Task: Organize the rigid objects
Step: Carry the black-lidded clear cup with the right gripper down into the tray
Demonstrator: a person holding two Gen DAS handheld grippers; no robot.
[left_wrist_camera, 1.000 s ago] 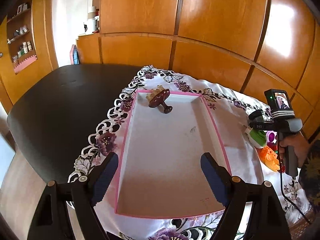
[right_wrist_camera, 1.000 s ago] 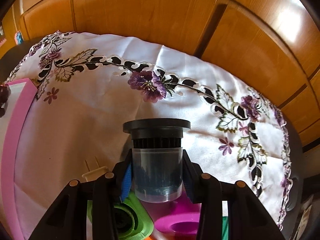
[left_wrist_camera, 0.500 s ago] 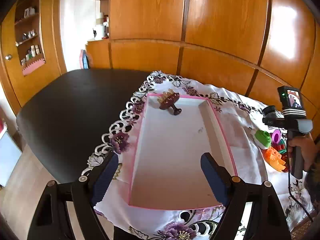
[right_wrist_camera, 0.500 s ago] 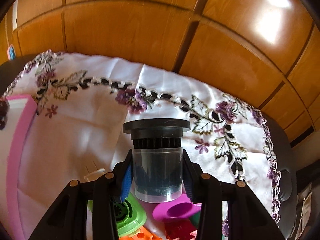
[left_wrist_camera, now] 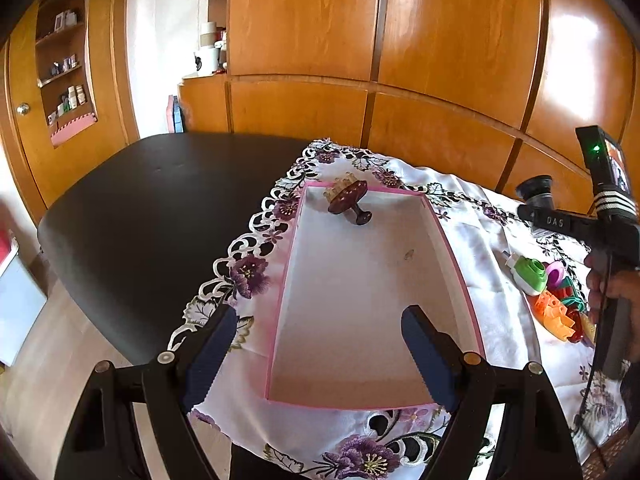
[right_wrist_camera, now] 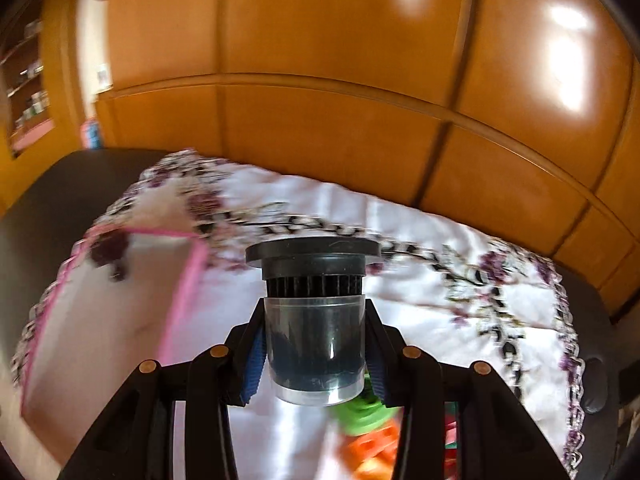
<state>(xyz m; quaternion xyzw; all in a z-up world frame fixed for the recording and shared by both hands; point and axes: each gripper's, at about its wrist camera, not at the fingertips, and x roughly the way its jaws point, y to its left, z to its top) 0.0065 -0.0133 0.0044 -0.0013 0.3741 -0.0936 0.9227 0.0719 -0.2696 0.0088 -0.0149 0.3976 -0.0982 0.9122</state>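
Note:
My right gripper (right_wrist_camera: 316, 360) is shut on a clear cylinder with a black ribbed cap (right_wrist_camera: 314, 312) and holds it upright, lifted above the cloth. It also shows in the left wrist view (left_wrist_camera: 536, 196), right of the tray. The pink-rimmed white tray (left_wrist_camera: 448, 248) lies on the embroidered cloth, with a dark brown spiked knob (left_wrist_camera: 348, 198) at its far end. My left gripper (left_wrist_camera: 316, 352) is open and empty above the tray's near end. The tray (right_wrist_camera: 182, 292) sits blurred at the left in the right wrist view.
A pile of plastic toys lies right of the tray: a green-and-white piece (left_wrist_camera: 530, 276), an orange block (left_wrist_camera: 554, 316) and a magenta piece (left_wrist_camera: 556, 270). The dark table (left_wrist_camera: 152, 208) extends left of the cloth. Wooden cabinets (left_wrist_camera: 440, 40) stand behind.
My right gripper has lifted the capped cylinder up off the toy pile and swung left toward the tray. My left gripper has drawn back and up, staying open.

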